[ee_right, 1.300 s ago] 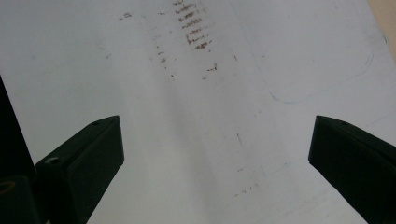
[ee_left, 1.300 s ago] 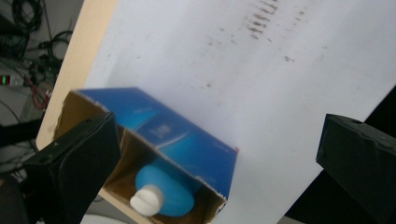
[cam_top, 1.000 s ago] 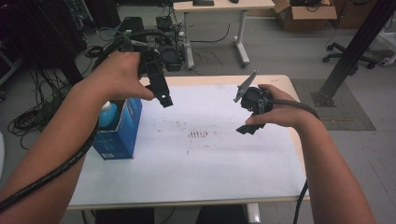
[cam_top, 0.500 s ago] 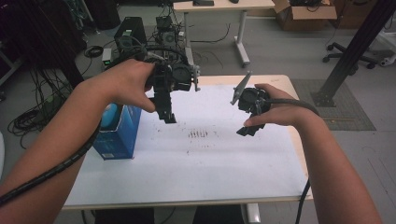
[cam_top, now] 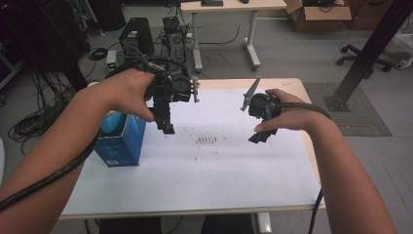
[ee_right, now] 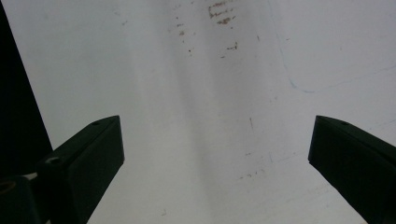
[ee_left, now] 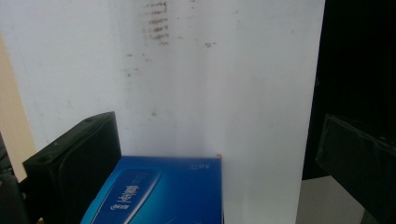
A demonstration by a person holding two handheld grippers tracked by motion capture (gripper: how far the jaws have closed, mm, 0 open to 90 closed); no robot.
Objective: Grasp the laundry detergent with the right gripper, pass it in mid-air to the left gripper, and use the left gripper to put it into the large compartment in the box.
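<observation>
Blue cardboard made up the box (cam_top: 120,138), which stood upright near the left edge of the white table (cam_top: 204,180), a light blue rounded shape showing at its top. In the left gripper view the box (ee_left: 161,191) lay at the bottom of the frame between the two black jaws, its printed face turned toward the camera, with neither jaw touching it.

Just beside the box and above the tabletop hung the left gripper (cam_top: 165,119), held in the person's left hand (cam_top: 129,90), jaws pointing down toward the table. Its jaws stood wide apart, one at each side of its own view, with nothing gripped between them. A thick cable trailed from it back along the left forearm.

A patch of small brownish marks (cam_top: 207,140) stained the table surface between the two grippers.

Well apart from the box, over the right part of the table, the right hand (cam_top: 285,114) held the right gripper (cam_top: 258,136) clear of the surface. Its jaws were likewise spread wide, with only bare white tabletop between them in the right gripper view. A grey three-cornered plate (cam_top: 250,92) stuck up from its top.
</observation>
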